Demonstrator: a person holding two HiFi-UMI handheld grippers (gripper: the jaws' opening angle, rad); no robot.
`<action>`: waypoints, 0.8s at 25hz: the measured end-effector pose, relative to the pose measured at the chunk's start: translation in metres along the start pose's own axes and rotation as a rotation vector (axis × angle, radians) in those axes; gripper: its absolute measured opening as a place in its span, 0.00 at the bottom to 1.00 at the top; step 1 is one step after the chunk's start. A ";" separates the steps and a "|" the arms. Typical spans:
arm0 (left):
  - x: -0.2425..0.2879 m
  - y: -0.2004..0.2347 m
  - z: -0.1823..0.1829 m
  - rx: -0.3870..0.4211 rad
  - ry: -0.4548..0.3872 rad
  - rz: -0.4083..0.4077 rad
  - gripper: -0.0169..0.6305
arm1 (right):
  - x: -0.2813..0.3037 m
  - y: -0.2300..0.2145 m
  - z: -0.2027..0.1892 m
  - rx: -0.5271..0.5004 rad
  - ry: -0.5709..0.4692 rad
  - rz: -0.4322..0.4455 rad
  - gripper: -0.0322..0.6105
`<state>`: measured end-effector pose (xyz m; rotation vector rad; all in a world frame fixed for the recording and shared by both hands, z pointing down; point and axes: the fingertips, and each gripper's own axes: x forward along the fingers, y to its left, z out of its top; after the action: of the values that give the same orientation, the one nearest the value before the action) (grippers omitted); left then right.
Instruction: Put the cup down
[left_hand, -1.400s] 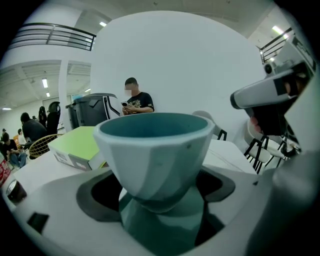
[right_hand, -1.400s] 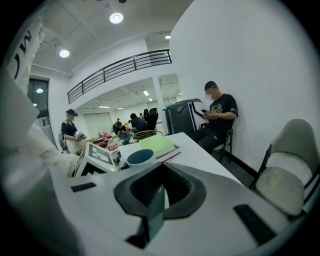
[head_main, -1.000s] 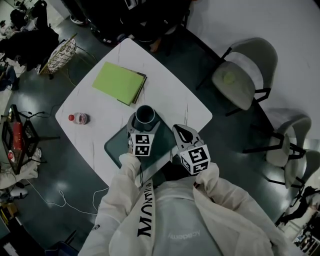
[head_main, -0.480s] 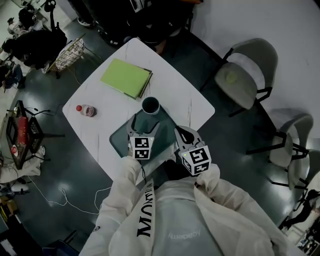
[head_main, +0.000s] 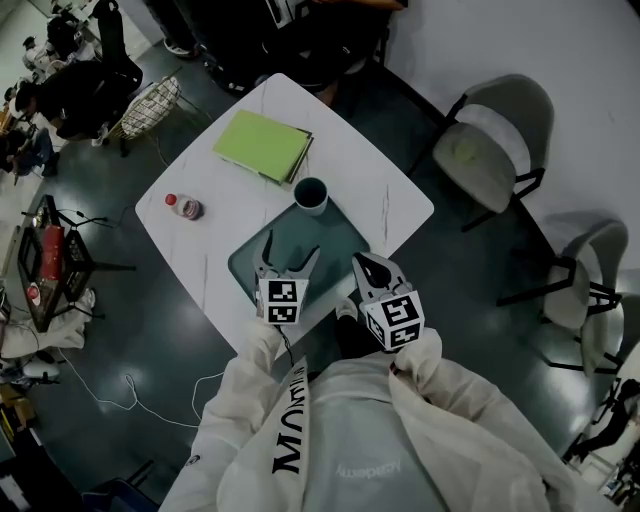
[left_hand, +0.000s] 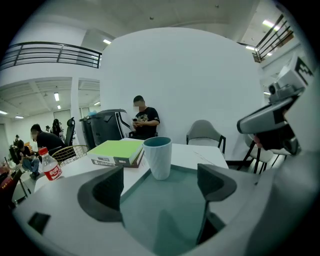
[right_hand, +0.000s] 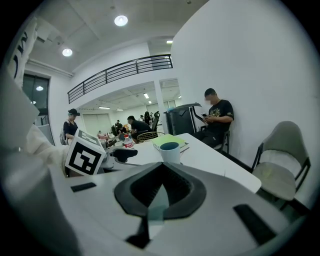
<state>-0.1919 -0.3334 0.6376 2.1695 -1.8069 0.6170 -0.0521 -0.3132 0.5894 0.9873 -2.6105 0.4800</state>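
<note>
A teal cup (head_main: 311, 195) stands upright at the far corner of the dark green mat (head_main: 295, 250), on the white table (head_main: 372, 178). My left gripper (head_main: 290, 247) hovers over the mat's near part, open and empty, a short way back from the cup. In the left gripper view the cup (left_hand: 158, 157) is ahead, between the spread jaws of the gripper (left_hand: 160, 187) and well clear of them. My right gripper (head_main: 368, 268) is shut at the mat's near right edge, holding nothing. The right gripper view shows the cup (right_hand: 170, 151) beyond the closed jaws of the gripper (right_hand: 161, 186).
A green book (head_main: 262, 145) lies behind the cup, close to it. A small red-capped bottle (head_main: 186, 207) lies at the table's left edge. Grey chairs (head_main: 490, 150) (head_main: 585, 280) stand to the right. A person sits beyond the table's far side (left_hand: 142, 120).
My left gripper has let go of the cup and drawn back toward me. The cup stays standing on the mat. The right gripper has barely moved.
</note>
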 end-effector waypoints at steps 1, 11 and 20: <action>-0.005 -0.002 0.000 0.002 -0.004 0.000 0.76 | -0.003 0.004 -0.002 -0.001 -0.001 0.001 0.06; -0.073 -0.011 -0.002 0.017 -0.051 0.009 0.73 | -0.038 0.054 -0.011 -0.019 -0.029 0.007 0.06; -0.134 -0.031 -0.007 0.030 -0.087 0.001 0.66 | -0.079 0.088 -0.020 -0.018 -0.066 -0.025 0.06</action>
<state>-0.1821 -0.2072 0.5828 2.2479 -1.8537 0.5619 -0.0521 -0.1976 0.5587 1.0457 -2.6528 0.4240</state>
